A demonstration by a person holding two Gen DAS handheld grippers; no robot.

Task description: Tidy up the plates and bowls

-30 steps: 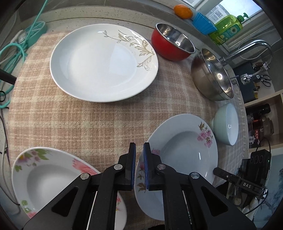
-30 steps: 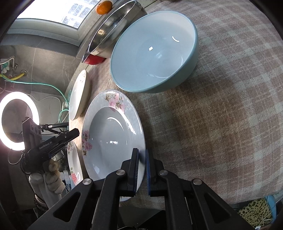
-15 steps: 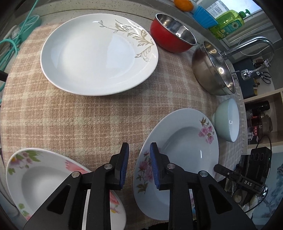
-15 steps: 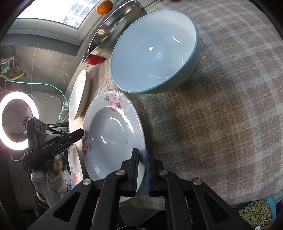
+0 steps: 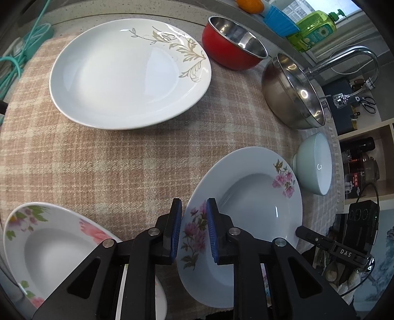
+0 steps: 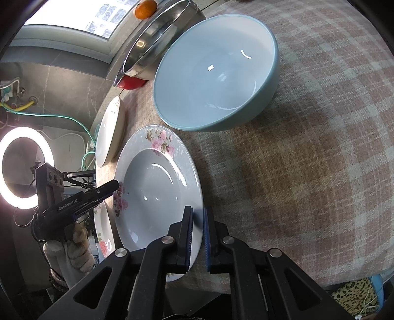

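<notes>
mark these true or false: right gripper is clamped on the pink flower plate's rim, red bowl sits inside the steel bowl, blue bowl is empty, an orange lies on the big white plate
1. The right gripper is clamped on the rim of the pink flower plate. True.
2. The red bowl sits inside the steel bowl. False: they stand side by side on the cloth.
3. The blue bowl is empty. True.
4. An orange lies on the big white plate. False: it rests on the window ledge, and the plate is bare.
</notes>
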